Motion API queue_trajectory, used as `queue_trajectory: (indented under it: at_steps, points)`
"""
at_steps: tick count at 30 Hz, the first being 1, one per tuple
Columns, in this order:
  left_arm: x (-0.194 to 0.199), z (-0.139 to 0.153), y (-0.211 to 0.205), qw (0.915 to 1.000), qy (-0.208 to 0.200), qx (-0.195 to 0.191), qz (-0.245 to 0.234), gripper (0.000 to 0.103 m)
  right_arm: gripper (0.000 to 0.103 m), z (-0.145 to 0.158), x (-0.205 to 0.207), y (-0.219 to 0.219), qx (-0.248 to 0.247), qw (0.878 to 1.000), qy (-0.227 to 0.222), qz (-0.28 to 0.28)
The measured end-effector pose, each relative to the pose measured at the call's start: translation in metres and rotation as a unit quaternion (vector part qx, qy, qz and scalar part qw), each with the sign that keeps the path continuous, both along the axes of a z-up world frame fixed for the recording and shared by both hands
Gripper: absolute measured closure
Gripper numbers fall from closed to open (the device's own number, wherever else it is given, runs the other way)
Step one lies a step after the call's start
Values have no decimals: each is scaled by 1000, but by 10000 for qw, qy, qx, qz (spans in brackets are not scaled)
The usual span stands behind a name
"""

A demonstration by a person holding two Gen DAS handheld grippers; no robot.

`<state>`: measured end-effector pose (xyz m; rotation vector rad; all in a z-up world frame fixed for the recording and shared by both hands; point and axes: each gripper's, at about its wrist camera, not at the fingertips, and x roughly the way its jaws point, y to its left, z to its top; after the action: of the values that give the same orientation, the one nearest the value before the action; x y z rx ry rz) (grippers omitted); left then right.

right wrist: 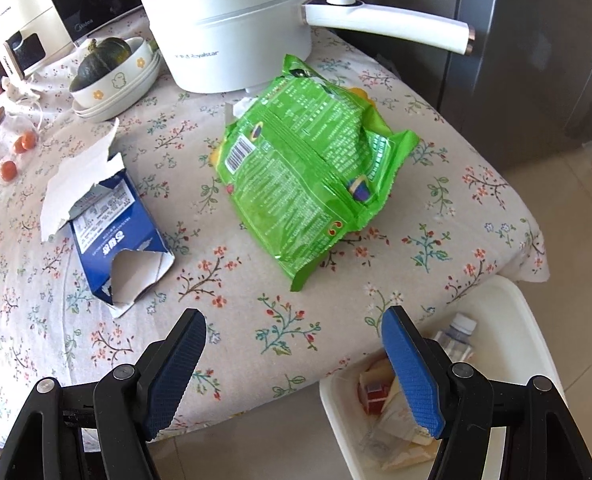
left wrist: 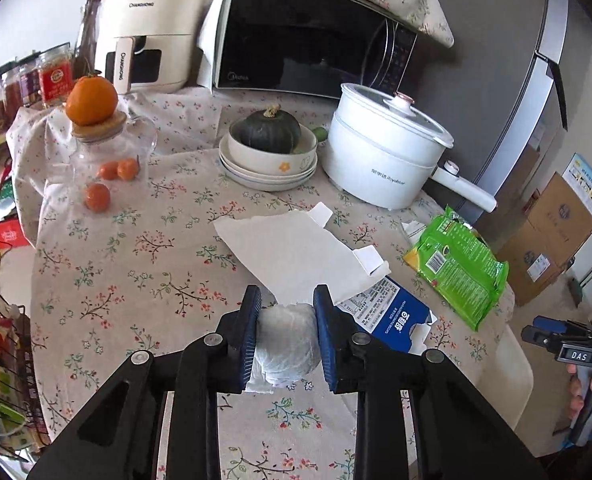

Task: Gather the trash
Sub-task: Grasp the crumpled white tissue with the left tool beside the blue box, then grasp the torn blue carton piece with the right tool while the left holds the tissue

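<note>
Left gripper (left wrist: 287, 306) clamps a crumpled tissue wad (left wrist: 286, 344), lifted over the surface (left wrist: 116, 280). Right gripper (right wrist: 294, 328) wide open, empty, above the white bin (right wrist: 507, 304), which already holds scraps. Left to collect: torn blue carton (right wrist: 112, 236), green snack bag (right wrist: 307, 172) farther on.

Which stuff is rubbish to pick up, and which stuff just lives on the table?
Rubbish: crumpled tissue in the left tongs, torn blue carton, green wrapper, white bin.

Just sitting there: pumpkin, white pot, orange, microwave.
</note>
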<state>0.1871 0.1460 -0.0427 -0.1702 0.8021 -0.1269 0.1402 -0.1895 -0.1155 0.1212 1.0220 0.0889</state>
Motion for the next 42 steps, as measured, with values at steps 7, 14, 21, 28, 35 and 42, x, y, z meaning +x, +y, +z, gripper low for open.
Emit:
queue_trajectory:
  at_steps: [7,14,21,28,35,42]
  points:
    - [-42,10,35,9994,-110,-253,222,75,27,9,1,40,44,9995,-186,232]
    - [-67,-2,73,9974,51,-527,488,75,27,6,6,94,136,9979,-191,609]
    - [-75,-5,97,9957,78,-700,603,75,27,-6,18,153,141,9948,-147,997]
    - [-73,1,105,9941,72,-769,756,75,27,-22,44,188,98,9931,-72,1164]
    - [-71,-3,113,9922,201,-815,923,75,27,-35,63,240,-469,9867,-174,1546]
    - [-76,-4,131,9909,215,-717,1119,75,27,-53,94,299,-1144,9804,-240,1585]
